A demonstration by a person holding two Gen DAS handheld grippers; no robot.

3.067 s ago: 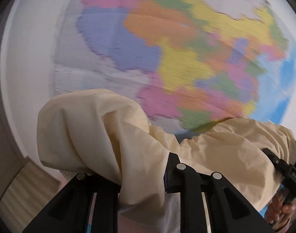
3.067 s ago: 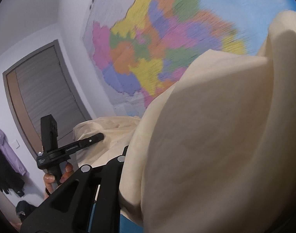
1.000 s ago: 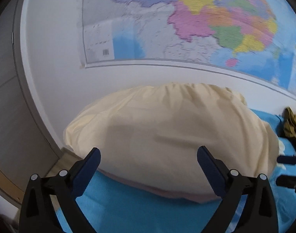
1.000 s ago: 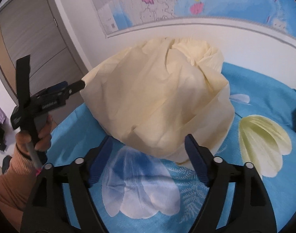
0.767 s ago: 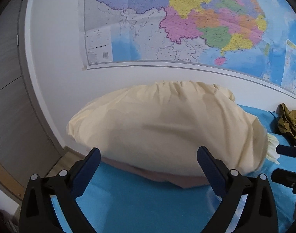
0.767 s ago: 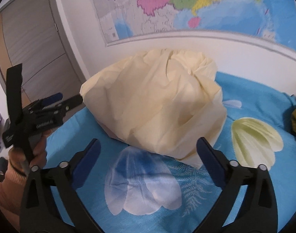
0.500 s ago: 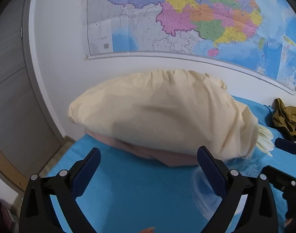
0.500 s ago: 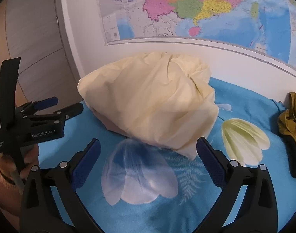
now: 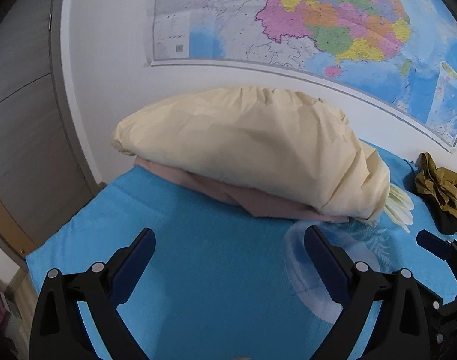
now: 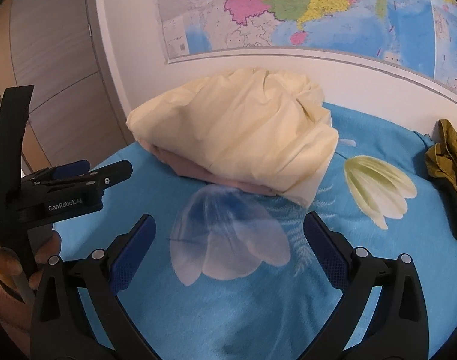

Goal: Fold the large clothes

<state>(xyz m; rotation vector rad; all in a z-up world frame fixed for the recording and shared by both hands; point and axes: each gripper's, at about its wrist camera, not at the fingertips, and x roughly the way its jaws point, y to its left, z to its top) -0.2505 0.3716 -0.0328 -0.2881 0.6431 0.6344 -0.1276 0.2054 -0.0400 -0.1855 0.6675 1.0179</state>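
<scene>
The left gripper (image 9: pixel 230 255) is spread wide with nothing between its blue-padded fingers (image 9: pixel 138 258), hanging over bare blue bedsheet (image 9: pixel 204 270). The right gripper (image 10: pixel 230 240) stands just as wide and empty; its jaws have just been opening, and only the sheet's pale printed flower (image 10: pixel 228 234) lies under the gap between them.

Ahead of both pairs of fingertips, clear of them and untouched, sits the cream garment (image 9: pixel 252 147), bundled into a rounded, puffed mound. It rests on a pinkish folded cloth (image 9: pixel 258 201) whose edge peeks out along the near side of the mound, toward the tongs. From the right wrist view the same mound (image 10: pixel 237 132) is ahead and a little left of centre, with its crumpled, gathered end turned to the far side.

Beyond the bundle the white wall carries a coloured map (image 9: pixel 318 24). Off past the right-hand finger of each gripper, at the far right of the bed, lies an olive-brown garment (image 10: pixel 447 156) in a crumpled heap, well apart from the cream one. In the right wrist view the left gripper (image 10: pixel 108 174) shows from the side at the left, gripped by a hand (image 10: pixel 15 264) below it, with a grey door (image 10: pixel 48 60) behind
</scene>
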